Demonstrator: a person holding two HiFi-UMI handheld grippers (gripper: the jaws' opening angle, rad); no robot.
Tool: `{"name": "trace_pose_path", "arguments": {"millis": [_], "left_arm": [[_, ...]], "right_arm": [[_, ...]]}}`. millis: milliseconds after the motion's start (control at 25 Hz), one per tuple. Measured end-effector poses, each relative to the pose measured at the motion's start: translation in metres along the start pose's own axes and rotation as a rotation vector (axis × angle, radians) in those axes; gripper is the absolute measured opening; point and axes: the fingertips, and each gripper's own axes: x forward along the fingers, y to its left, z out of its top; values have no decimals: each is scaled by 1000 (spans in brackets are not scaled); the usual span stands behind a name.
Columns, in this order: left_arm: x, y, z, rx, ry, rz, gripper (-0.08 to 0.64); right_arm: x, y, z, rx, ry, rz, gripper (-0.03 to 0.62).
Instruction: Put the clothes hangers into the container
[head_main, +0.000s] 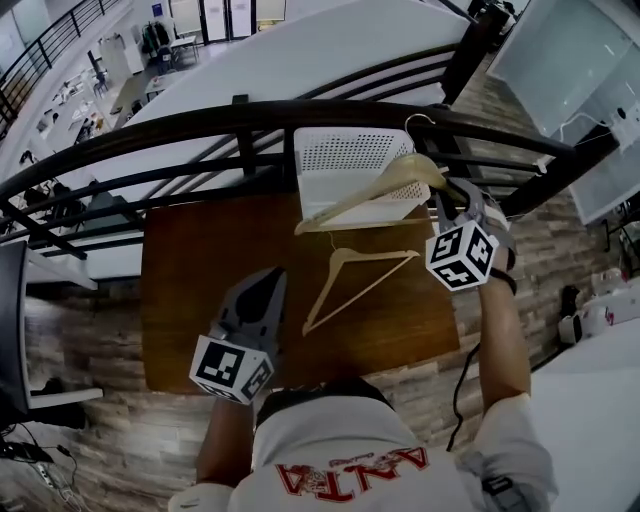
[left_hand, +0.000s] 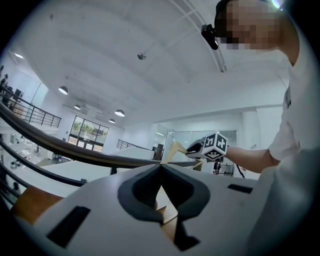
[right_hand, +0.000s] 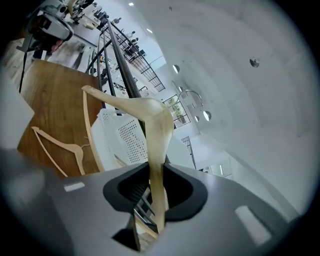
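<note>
A pale wooden hanger (head_main: 385, 190) hangs tilted over the white perforated container (head_main: 345, 150) at the table's far edge. My right gripper (head_main: 447, 205) is shut on one arm of the hanger, near its metal hook. In the right gripper view the hanger (right_hand: 150, 120) runs up from between the jaws, with the container (right_hand: 122, 137) behind it. A second, thinner hanger (head_main: 355, 285) lies flat on the brown table (head_main: 190, 280). My left gripper (head_main: 270, 285) hovers to the left of that hanger. Its jaws meet at the tips with nothing between them (left_hand: 161, 167).
A dark curved metal railing (head_main: 200, 125) runs along behind the table, just beyond the container. A white surface (head_main: 600, 400) stands at the right. A black cable (head_main: 462, 385) hangs by the table's right front corner over plank flooring.
</note>
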Motion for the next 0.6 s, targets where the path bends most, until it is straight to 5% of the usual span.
{"name": "trace_pose_path", "arguments": {"millis": [360, 600], "left_arm": [[30, 4, -15, -29, 22, -4, 8], [47, 24, -25, -43, 35, 40, 8]], "right_arm": [[82, -76, 4, -234, 106, -72, 89], [153, -56, 29, -394, 117, -5, 87]]}}
